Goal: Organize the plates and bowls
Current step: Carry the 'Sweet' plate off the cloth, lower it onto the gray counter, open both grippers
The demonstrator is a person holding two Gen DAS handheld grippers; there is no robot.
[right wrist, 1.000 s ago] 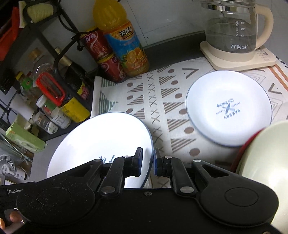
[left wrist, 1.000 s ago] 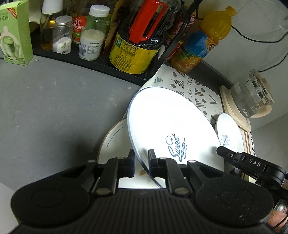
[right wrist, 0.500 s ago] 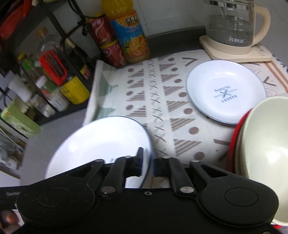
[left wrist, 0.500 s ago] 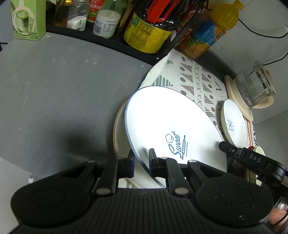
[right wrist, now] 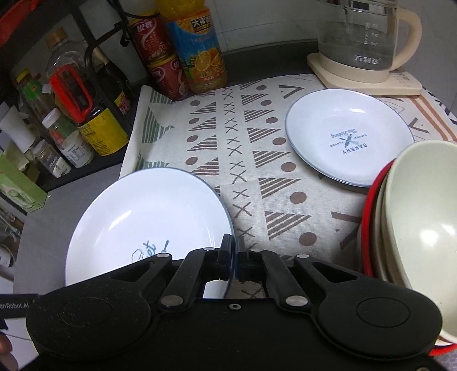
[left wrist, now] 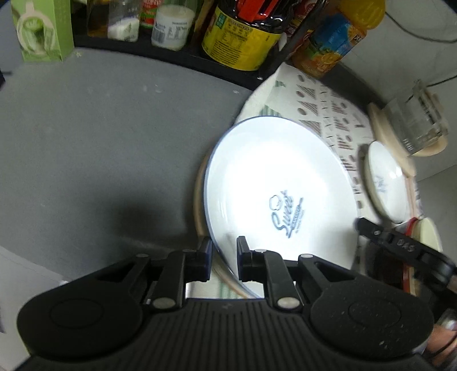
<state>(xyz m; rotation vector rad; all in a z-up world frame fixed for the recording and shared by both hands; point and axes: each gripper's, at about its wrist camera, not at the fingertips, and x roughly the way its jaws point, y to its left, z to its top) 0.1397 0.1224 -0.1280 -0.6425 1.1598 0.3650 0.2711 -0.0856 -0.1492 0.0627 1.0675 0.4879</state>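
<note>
The counter (left wrist: 100,148) was dark grey and a bit rough. A cloth (right wrist: 257,171) with brown triangles, dots and crosses lay on part of it. At the back stood a black rack (right wrist: 94,57) full of bottles and jars. An orange juice bottle (right wrist: 200,54) and two red cans (right wrist: 160,57) stood beside the rack. A glass kettle (right wrist: 362,37) sat on a cream base in the corner. The wall (right wrist: 271,22) behind was white. A green box (left wrist: 42,31) stood at the far left.

open grey counter (left wrist: 100,148) left, bottle rack (right wrist: 71,94) behind, stacked bowls (right wrist: 414,217) right
</note>
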